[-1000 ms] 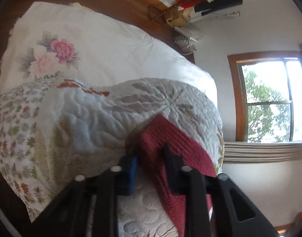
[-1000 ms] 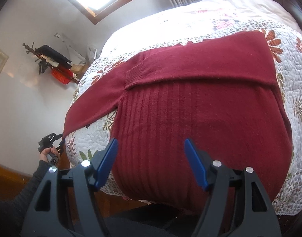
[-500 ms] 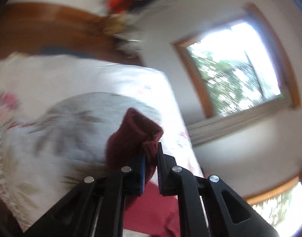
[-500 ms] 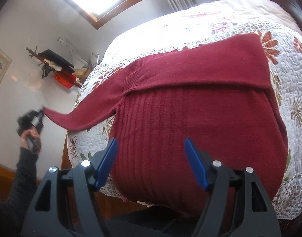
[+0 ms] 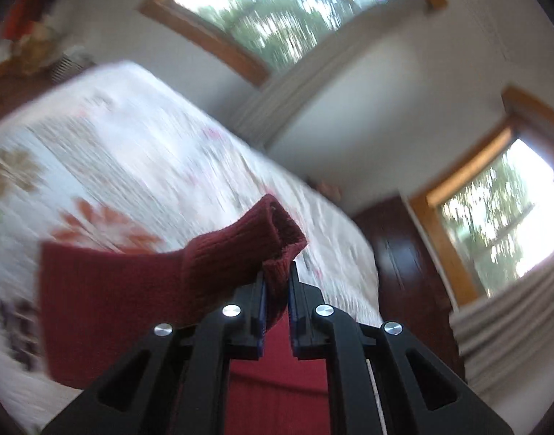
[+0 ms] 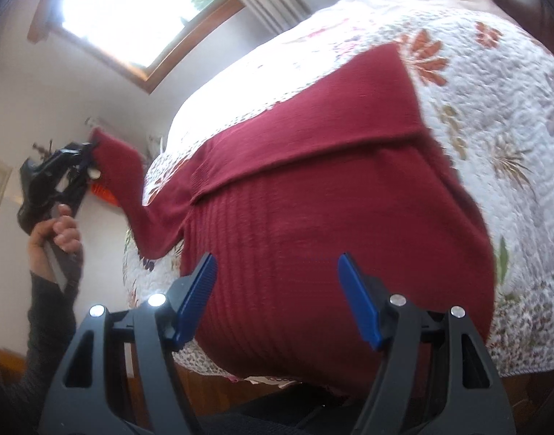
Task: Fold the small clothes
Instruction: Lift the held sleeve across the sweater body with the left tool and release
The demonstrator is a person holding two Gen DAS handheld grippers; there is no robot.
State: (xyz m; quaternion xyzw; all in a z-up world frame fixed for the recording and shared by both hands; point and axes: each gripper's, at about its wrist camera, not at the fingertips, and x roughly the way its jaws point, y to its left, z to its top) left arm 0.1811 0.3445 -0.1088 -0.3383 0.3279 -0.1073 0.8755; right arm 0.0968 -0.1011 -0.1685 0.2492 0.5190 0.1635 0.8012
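Now the bed (image 6: 501, 116) with its quilted floral cover carries the red sweater (image 6: 331, 224) spread flat, one sleeve already folded across the chest, and that much has not shifted over the last second. What has changed is the other sleeve (image 6: 131, 181): a second ago it lay out along the quilt toward the bed's edge, and now it hangs in the air, lifted clear and swung up over the body. My left gripper (image 5: 275, 291) has clamped down on the cuff (image 5: 277, 232), the ribbed end bunched between the two blue pads; in the right wrist view I can see my left hand (image 6: 55, 232) holding that tool high beside the wall. My right gripper (image 6: 277, 297) hovers with its jaws spread wide over the sweater's hem, holding nothing. I judge this to be the second sleeve fold under way: the cuff should next travel across the chest and be laid over the first sleeve before the body is folded.
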